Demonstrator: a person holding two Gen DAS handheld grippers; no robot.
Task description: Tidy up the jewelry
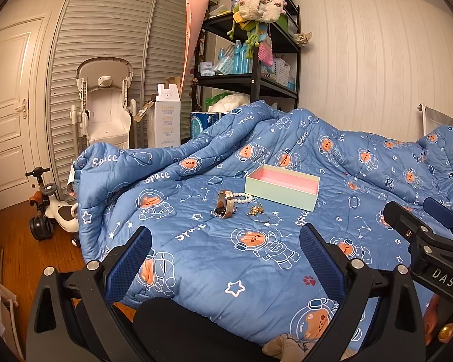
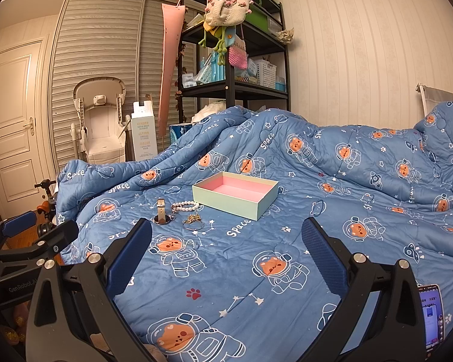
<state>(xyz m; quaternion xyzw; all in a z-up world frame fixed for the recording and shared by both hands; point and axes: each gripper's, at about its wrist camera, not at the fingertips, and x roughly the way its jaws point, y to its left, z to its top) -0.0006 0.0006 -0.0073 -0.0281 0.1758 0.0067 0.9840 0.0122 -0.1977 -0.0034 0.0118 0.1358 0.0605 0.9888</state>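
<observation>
An open pale-green box with a pink lining (image 1: 282, 187) (image 2: 235, 194) lies on the blue quilt. Just in front of it on the left lie a watch (image 1: 225, 206) (image 2: 161, 212), a pearl bracelet (image 1: 241, 196) (image 2: 185, 205), a gold chain (image 1: 256, 210) (image 2: 193, 217) and a thin bangle (image 1: 261, 218) (image 2: 194, 226). My left gripper (image 1: 225, 259) is open and empty, well short of the jewelry. My right gripper (image 2: 226, 256) is open and empty, short of the box. Each gripper shows at the edge of the other's view.
The blue space-print quilt (image 1: 226, 265) (image 2: 347, 181) is bunched up behind the box. A black shelf unit (image 1: 256, 60) stands behind the bed. A phone (image 2: 432, 310) lies at the lower right. A high chair (image 1: 105, 111) and a toy scooter (image 1: 51, 208) stand on the floor at left.
</observation>
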